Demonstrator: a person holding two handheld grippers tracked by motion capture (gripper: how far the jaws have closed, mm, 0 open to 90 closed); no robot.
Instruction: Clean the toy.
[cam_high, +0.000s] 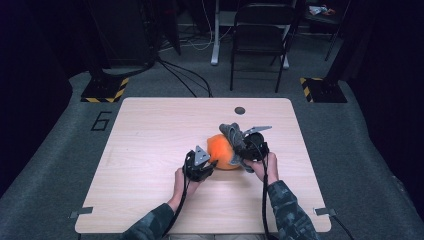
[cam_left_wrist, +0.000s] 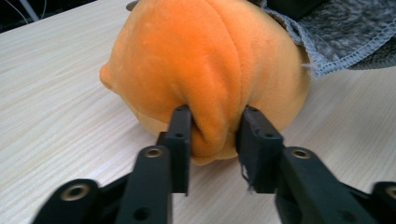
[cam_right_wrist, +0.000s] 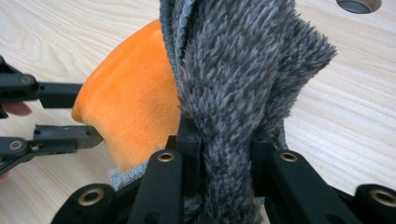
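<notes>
An orange plush (cam_left_wrist: 205, 70) lies near the middle of the table (cam_high: 150, 150), partly covered by a grey fleece (cam_right_wrist: 233, 84). The left gripper (cam_left_wrist: 215, 133) pinches a fold of the plush at its near side. The right gripper (cam_right_wrist: 224, 154) is clamped on a bunched ridge of the fleece, apparently lifted just off the plush.

Black folding chair (cam_high: 260, 30) behind table (cam_high: 150, 150)

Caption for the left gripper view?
Left gripper pinches a fold of the orange plush toy on the wooden table.
</notes>
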